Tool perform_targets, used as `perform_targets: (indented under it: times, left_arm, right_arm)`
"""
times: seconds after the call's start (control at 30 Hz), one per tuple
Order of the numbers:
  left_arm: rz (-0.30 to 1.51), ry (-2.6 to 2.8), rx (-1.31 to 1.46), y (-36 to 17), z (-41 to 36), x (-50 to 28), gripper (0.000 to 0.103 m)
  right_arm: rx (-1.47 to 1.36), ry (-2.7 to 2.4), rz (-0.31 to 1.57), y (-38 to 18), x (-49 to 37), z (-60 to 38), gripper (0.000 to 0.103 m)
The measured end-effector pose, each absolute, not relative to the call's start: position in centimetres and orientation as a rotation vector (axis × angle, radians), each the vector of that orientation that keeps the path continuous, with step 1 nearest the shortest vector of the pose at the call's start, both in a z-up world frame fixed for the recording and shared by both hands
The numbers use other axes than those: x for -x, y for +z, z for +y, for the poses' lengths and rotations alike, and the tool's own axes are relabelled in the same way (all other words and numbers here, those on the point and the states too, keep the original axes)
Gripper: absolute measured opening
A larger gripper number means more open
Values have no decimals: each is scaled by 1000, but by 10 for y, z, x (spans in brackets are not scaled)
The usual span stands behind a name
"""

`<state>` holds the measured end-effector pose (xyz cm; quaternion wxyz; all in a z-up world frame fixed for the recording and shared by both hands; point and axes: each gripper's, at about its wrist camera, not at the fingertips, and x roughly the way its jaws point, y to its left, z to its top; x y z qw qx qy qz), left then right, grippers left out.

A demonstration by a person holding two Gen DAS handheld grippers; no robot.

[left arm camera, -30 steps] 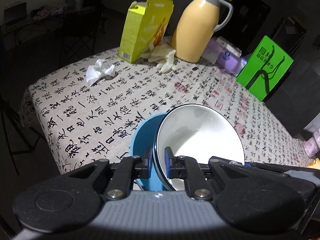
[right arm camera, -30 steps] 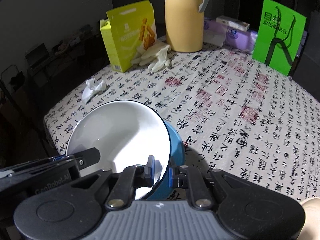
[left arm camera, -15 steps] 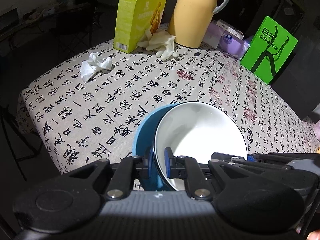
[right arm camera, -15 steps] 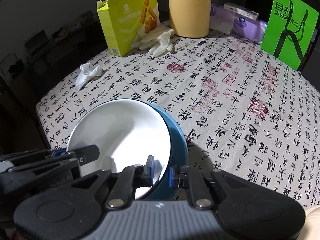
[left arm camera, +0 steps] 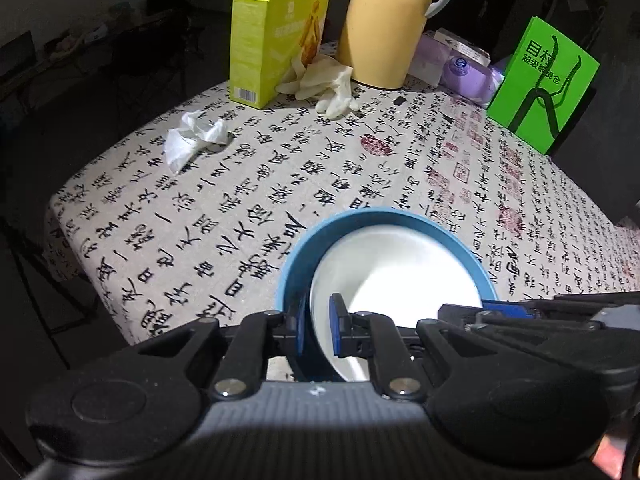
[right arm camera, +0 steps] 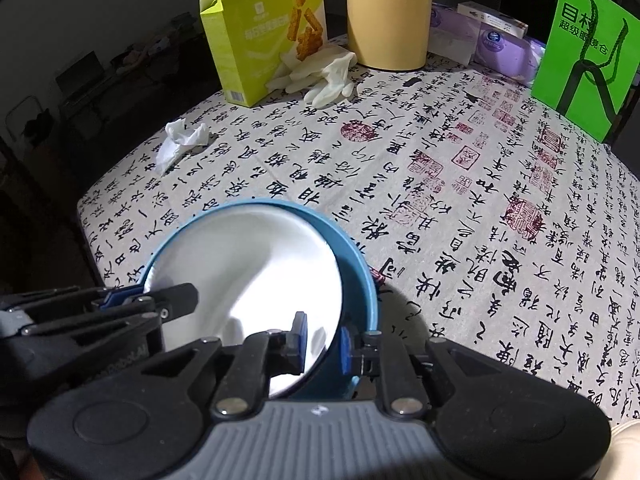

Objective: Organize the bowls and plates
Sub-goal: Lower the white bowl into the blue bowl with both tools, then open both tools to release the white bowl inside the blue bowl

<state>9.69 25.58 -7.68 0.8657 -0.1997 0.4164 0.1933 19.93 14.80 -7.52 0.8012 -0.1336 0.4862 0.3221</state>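
A white bowl (left arm camera: 400,276) sits nested inside a blue bowl (left arm camera: 298,264) near the table's front edge. In the left wrist view my left gripper (left arm camera: 319,328) is shut on the near rims of both bowls. In the right wrist view the white bowl (right arm camera: 248,272) lies inside the blue bowl (right arm camera: 362,280), and my right gripper (right arm camera: 322,340) is shut on the stacked rims at their right side. My left gripper shows there at the left (right arm camera: 120,304), clamped on the opposite rim.
A tablecloth with black calligraphy (left arm camera: 360,168) covers the table. At the back stand a yellow-green carton (left arm camera: 272,36), a yellow thermos jug (left arm camera: 384,24), white gloves (left arm camera: 324,80), purple packs (left arm camera: 464,64) and a green sign (left arm camera: 544,84). A crumpled tissue (left arm camera: 192,136) lies at the left.
The white bowl has dropped down into the blue bowl and now sits nested. Both grippers have moved forward over the table and stay clamped on the rims.
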Motion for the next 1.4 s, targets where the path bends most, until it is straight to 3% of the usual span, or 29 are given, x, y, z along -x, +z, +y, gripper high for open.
perform_targets:
  times: [0.27,0.57,0.8,0.93,1.13,1.17,1.23,1.4]
  left_arm:
    - [875,408,413,-78,254,-98,12]
    - [840,394,445,-73,257,-93,14]
    - [782,370,468,-62,258,-84,33]
    - [721,361,463,-53,255,-72,56]
    - [613,376,447,-44,253,-49,100]
    - [593,373,444,-43,252,-45,103]
    - [568,360,443,-44,249,-37,103]
    - [477,356,431,-53,238,-13,103]
  right_arm:
    - [313,665,1013,-76,-198,149,10]
    - [279,686,1037,-73,-202,145,15]
    - [185,740,984,-55,-201,126,16]
    - [152,760,945,-46,-197,114,33]
    - [122,780,884,-40,-188,91,76]
    - [123,778,868,-39,-185,87,88]
    - [126,779,836,-40,-179,79,98]
    - [102,772,756,-46,-161,52,103]
